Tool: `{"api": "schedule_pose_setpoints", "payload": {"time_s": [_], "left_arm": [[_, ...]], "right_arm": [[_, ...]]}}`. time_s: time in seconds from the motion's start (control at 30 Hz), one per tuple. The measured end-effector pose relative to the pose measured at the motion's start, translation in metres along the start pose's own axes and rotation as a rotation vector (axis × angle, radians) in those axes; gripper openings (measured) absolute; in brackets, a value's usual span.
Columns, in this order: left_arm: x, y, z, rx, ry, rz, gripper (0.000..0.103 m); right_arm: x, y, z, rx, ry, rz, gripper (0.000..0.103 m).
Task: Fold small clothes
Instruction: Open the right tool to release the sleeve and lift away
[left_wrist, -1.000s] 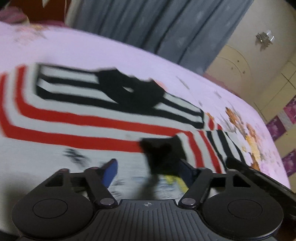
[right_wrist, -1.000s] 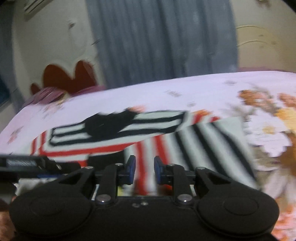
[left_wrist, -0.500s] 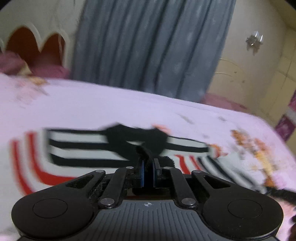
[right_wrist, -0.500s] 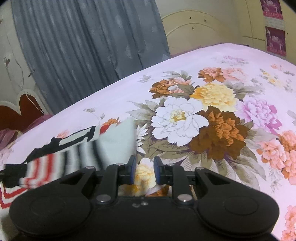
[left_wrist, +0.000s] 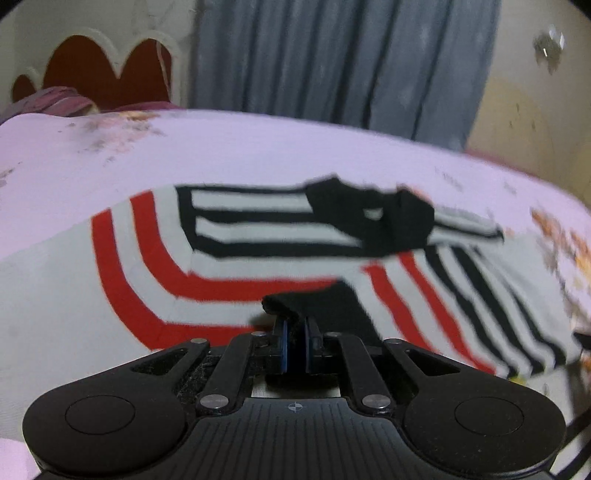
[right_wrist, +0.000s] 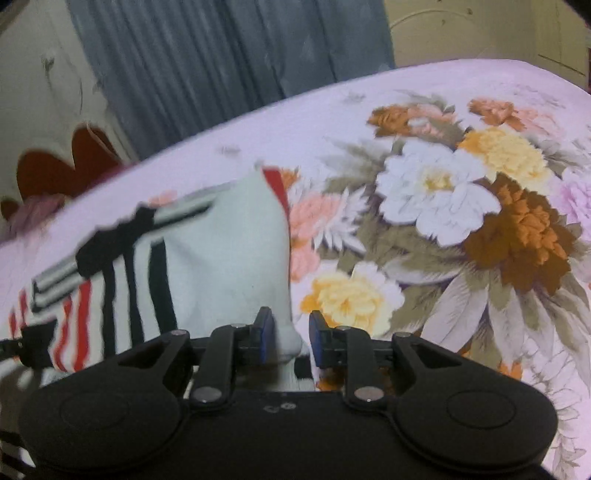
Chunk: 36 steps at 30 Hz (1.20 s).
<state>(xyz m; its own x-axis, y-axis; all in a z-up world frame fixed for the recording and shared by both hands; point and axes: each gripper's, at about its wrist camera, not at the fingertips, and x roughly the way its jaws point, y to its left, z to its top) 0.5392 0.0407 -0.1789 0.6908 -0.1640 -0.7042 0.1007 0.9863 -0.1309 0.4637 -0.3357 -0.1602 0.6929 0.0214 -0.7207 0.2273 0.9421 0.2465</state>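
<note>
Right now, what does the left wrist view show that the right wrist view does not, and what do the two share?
Only the left wrist view shows the left claw shut on a black edge of the striped garment, whose curved red bands and black collar are spread out on the bed.

Only the right wrist view shows the right claw parted around a white fold of cloth, and the large flower print on the bedsheet.

Both show the garment, the pink sheet, the grey curtain and the red scalloped headboard.
</note>
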Motion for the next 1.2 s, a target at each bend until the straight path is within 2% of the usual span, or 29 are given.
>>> {"api": "schedule_pose_setpoints", "payload": {"time_s": [0.07,0.1,0.13,0.2,0.3,0.37,0.4,0.43,0.47,0.5,0.53,0.6,0.67,0.77,0.8,0.83,0.87,0.9,0.93,1.0,1.07,1.13,1.2], "left_arm": [[-0.008,0.006,0.000,-0.020,-0.022,0.013,0.027],[-0.011,0.009,0.001,-0.036,-0.049,0.023,0.046],[-0.014,0.013,0.003,-0.050,-0.074,0.026,0.052],[-0.010,0.017,0.009,-0.065,-0.068,0.022,0.052],[0.007,0.019,0.017,-0.102,-0.025,-0.021,0.052],[0.022,0.018,0.019,-0.124,0.020,-0.027,0.046],[0.024,0.016,0.018,-0.115,0.013,-0.018,0.038],[0.025,0.013,0.019,-0.102,0.009,-0.012,0.019],[0.026,0.012,0.019,-0.096,0.007,-0.018,0.007],[0.024,0.012,0.019,-0.104,-0.005,-0.032,0.006],[0.018,0.010,0.017,-0.095,-0.036,-0.016,0.006],[0.008,0.007,0.014,-0.059,-0.098,0.021,0.006],[0.018,0.010,0.007,-0.066,-0.051,0.031,0.006],[0.021,0.010,0.007,-0.037,-0.055,0.031,0.007],[0.019,0.010,0.010,-0.041,-0.050,0.041,0.017],[0.015,0.011,0.013,-0.051,-0.055,0.067,0.032],[0.006,0.009,0.015,-0.043,-0.095,0.118,0.038],[-0.003,0.003,0.018,-0.023,-0.144,0.147,0.041],[-0.007,-0.005,0.022,-0.012,-0.165,0.122,0.041],[-0.003,-0.033,0.033,-0.006,-0.155,-0.002,0.041],[0.013,-0.075,0.041,0.052,-0.126,-0.109,0.041],[0.029,-0.107,0.044,0.092,-0.107,-0.170,0.041],[0.050,-0.125,0.046,0.117,-0.065,-0.191,0.041]], "right_arm": [[-0.005,-0.001,0.003,0.012,-0.028,0.015,0.027],[-0.007,-0.003,0.007,0.020,-0.051,0.026,0.032],[-0.008,-0.005,0.013,0.020,-0.075,0.029,0.040],[-0.003,-0.008,0.026,0.018,-0.103,0.034,0.048],[0.017,-0.018,0.052,0.059,-0.111,0.086,0.047],[0.040,-0.026,0.066,0.111,-0.089,0.142,0.046],[0.051,-0.029,0.071,0.135,-0.071,0.160,0.045],[0.063,-0.031,0.075,0.154,-0.049,0.173,0.044],[0.074,-0.032,0.078,0.167,-0.027,0.176,0.041],[0.082,-0.033,0.080,0.171,-0.005,0.188,0.020],[0.088,-0.031,0.081,0.158,0.011,0.220,0.009],[0.080,-0.024,0.082,0.093,-0.034,0.165,0.008],[0.082,-0.026,0.077,0.089,-0.034,0.108,0.007],[0.088,-0.023,0.075,0.065,-0.014,0.092,0.009],[0.085,-0.021,0.077,0.053,-0.016,0.080,0.020],[0.080,-0.018,0.079,0.036,-0.037,0.047,0.027],[0.070,-0.015,0.080,0.008,-0.079,0.011,0.027],[0.062,-0.012,0.080,-0.016,-0.110,0.015,0.026],[0.057,-0.008,0.080,-0.039,-0.119,0.056,0.026],[0.058,0.014,0.075,-0.134,-0.072,0.138,0.025],[0.067,0.046,0.064,-0.252,-0.019,0.217,0.025],[0.077,0.073,0.056,-0.313,0.034,0.288,0.027],[0.083,0.087,0.053,-0.371,0.046,0.294,0.025]]}}
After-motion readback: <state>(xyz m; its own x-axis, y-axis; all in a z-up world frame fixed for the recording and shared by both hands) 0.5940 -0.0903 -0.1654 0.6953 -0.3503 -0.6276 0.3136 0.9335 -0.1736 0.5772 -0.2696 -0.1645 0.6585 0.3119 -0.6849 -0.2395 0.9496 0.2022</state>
